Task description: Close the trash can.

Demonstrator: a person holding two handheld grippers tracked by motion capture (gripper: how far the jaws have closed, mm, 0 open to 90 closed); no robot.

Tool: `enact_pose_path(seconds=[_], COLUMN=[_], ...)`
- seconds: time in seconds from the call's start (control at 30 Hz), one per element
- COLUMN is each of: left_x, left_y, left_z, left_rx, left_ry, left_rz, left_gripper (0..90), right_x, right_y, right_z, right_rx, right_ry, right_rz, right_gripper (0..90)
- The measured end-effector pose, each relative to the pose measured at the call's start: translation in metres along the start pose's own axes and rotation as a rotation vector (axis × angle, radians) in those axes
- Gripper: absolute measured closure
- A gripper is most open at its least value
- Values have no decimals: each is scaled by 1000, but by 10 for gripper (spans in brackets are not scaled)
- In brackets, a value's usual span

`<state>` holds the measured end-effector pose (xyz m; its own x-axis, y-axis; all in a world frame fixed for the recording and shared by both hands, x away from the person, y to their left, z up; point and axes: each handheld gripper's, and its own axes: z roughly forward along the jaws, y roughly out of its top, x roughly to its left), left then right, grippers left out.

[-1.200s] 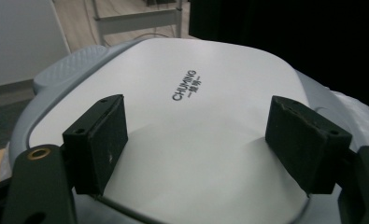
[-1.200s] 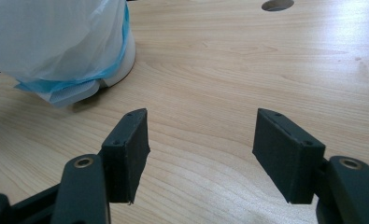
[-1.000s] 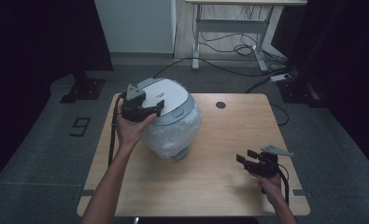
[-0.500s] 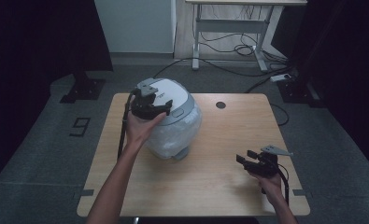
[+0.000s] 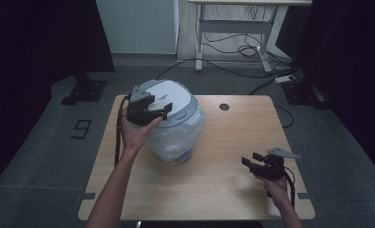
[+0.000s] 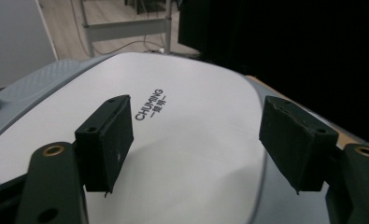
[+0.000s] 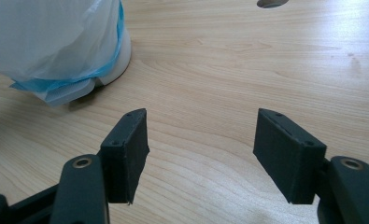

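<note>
A white and grey rice cooker (image 5: pixel 178 128), its body wrapped in clear plastic, stands on the left half of the wooden table (image 5: pixel 232 185). My left gripper (image 5: pixel 164 112) hovers just over the left side of its white lid (image 5: pixel 168 94). Seen from the left gripper view, the lid (image 6: pixel 187 79) with its printed lettering lies under the left gripper (image 6: pixel 196 140). Its jaws have just been opening and nothing is between them. My right gripper (image 5: pixel 250 159) rests low near the table's front right, open and empty. From the right gripper view, the right gripper (image 7: pixel 201 144) faces the cooker's plastic-wrapped base (image 7: pixel 56 42).
A round cable hole (image 5: pixel 224 107) sits in the tabletop behind the cooker. Bare wood (image 7: pixel 229 60) stretches between the cooker and my right gripper. On the floor beyond the table lie cables (image 5: pixel 242 50), a desk frame (image 5: pixel 201 33) and a power strip (image 5: pixel 289 79).
My left gripper shifted a little to the right over the lid, then drifted slightly back. The right gripper and the cooker have stayed put.
</note>
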<state>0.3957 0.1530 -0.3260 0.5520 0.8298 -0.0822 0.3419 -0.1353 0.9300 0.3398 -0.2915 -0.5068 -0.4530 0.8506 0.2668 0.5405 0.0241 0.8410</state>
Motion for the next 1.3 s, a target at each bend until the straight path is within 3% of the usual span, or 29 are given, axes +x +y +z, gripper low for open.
enact_pose_path(seconds=[0.3, 0.5, 0.6, 0.97, 1.07, 1.3], left_x=[-4, -7, -7, 10, 16, 26], left_y=[-23, -54, -71, -134, -147, -169], left_z=[-40, -55, -58, -45, -36, -22], left_rx=[-31, -9, 11, 84, 119, 140], left_ry=[-36, -44, -27, -31, -27, -11], left_rz=[19, 16, 20, -84, -84, -105], left_gripper=[241, 220, 214, 208, 205, 208], right_x=[2, -1, -2, -2, -3, -6], right_y=[2, 1, 1, -1, -2, -4], right_z=[-2, -3, -4, -2, -2, -1], right_rx=[-11, -9, -10, -7, -6, -2], right_ry=[2, -3, -5, -16, -20, -31], right_rz=[-1, 0, 3, -2, 1, 0], right_gripper=[345, 344, 344, 344, 344, 344])
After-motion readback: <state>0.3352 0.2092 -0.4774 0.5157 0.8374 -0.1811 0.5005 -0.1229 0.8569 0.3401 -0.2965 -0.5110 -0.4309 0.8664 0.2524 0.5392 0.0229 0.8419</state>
